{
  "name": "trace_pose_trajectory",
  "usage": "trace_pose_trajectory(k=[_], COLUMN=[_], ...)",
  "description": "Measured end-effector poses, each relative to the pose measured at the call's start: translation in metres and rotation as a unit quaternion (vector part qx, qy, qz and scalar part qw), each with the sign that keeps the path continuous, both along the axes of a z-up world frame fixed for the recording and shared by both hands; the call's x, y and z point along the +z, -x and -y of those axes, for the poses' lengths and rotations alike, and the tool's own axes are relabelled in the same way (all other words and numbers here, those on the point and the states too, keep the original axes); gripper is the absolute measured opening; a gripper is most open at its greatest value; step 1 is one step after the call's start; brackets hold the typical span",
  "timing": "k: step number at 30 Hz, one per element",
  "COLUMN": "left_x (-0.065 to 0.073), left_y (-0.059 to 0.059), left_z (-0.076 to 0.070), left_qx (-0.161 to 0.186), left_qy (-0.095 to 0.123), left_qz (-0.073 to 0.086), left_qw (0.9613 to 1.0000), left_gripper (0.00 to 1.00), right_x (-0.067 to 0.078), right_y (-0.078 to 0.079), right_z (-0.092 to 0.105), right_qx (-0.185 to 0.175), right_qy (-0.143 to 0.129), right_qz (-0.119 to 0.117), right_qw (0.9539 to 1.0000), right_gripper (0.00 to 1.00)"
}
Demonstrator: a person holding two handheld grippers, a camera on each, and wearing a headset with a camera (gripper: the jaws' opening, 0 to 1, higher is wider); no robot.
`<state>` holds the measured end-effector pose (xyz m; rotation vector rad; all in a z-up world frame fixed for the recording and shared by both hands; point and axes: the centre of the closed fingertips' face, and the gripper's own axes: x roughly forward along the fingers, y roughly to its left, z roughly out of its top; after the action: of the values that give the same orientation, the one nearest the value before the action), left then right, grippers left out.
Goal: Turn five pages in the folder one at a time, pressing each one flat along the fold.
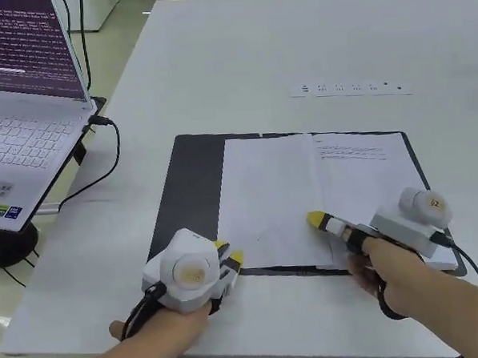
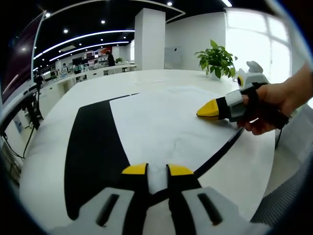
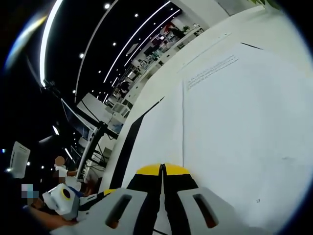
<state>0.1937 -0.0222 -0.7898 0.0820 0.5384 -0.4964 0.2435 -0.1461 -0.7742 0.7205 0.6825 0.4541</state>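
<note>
A black folder (image 1: 193,189) lies open on the white table, with a blank white page (image 1: 264,202) on the left and a page with a few printed lines (image 1: 359,181) on the right. My right gripper (image 1: 316,220) is shut, its yellow tip resting on the paper by the fold near the folder's front edge; its own view has the jaws closed (image 3: 162,169) over the page (image 3: 234,107). My left gripper (image 1: 229,256) hovers at the front edge of the left page, jaws a little apart (image 2: 157,170), nothing between them. Across the page (image 2: 161,117) sits the right gripper (image 2: 208,108).
An open laptop (image 1: 26,102) stands at the far left with a black cable (image 1: 102,170) running off it near the folder's left side. A white strip (image 1: 350,87) lies on the table beyond the folder. A potted plant (image 2: 217,58) stands at the far end.
</note>
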Motion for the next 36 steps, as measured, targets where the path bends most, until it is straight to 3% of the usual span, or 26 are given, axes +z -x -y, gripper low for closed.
trace_pose_trajectory(k=[19, 22, 27, 29, 32, 35, 36], left_x=[0.002, 0.002, 0.002, 0.001, 0.001, 0.001, 0.002], left_y=[0.001, 0.001, 0.002, 0.002, 0.002, 0.003, 0.003], left_z=[0.001, 0.002, 0.001, 0.001, 0.001, 0.0, 0.0], left_qx=[0.001, 0.0, -0.001, 0.0, -0.002, -0.002, -0.001], left_qy=[0.002, 0.001, -0.001, 0.0, -0.005, -0.007, -0.007], left_qz=[-0.002, -0.002, -0.003, -0.003, -0.003, -0.004, -0.006], left_qw=[1.0, 1.0, 1.0, 1.0, 1.0, 1.0, 1.0], left_gripper=[0.13, 0.13, 0.13, 0.13, 0.13, 0.13, 0.13], right_x=[-0.008, -0.01, -0.009, -0.009, 0.003, 0.028, 0.042], right_y=[0.054, 0.066, 0.086, 0.095, 0.101, 0.105, 0.106], right_z=[0.011, 0.015, 0.017, 0.015, 0.011, 0.007, 0.006], right_qx=[-0.001, -0.013, -0.011, -0.015, -0.013, -0.036, -0.045], right_qy=[-0.025, -0.036, -0.026, -0.033, -0.046, -0.088, -0.106], right_qz=[-0.028, -0.056, -0.086, -0.117, -0.111, -0.103, -0.091], right_qw=[0.9993, 0.9977, 0.9959, 0.9925, 0.9926, 0.9901, 0.9892], right_gripper=[0.0, 0.0, 0.0, 0.0, 0.0, 0.0, 0.0])
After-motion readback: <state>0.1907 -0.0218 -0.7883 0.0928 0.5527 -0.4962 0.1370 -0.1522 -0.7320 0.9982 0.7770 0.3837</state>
